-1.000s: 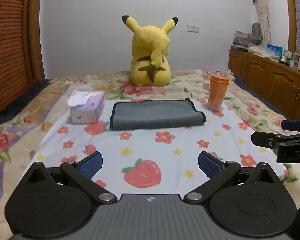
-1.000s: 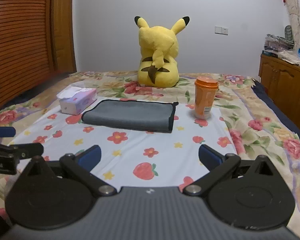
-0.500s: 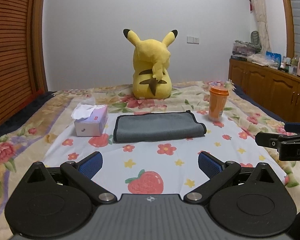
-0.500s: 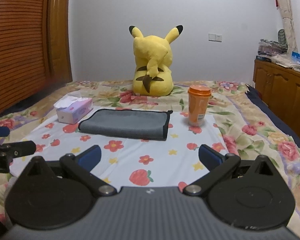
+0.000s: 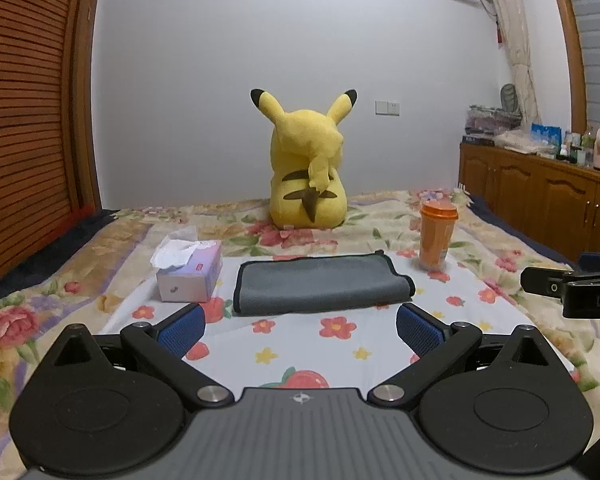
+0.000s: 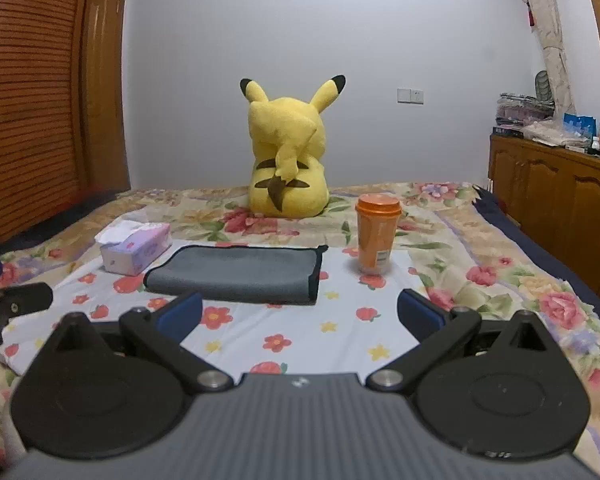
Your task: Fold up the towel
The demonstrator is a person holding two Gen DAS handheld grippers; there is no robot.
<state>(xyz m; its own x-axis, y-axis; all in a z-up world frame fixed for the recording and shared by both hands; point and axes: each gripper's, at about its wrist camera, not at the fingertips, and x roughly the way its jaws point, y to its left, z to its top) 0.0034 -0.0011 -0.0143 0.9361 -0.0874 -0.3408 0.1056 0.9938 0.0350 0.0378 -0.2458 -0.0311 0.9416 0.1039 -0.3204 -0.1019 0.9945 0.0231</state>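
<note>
Across my screens runs a bed under a floral quilt, with a white flower-and-strawberry cloth spread on top. White wall behind, slatted wooden door to one side, wooden cabinets to the other. I see a yellow plush sitting with its back to me, a tissue box and an orange cup flanking the towel. It lies on the cloth folded into a flat grey rectangle with dark trim, fold edge toward me. My left tool and right tool both hang spread wide, short of the towel, pinching nothing.
</note>
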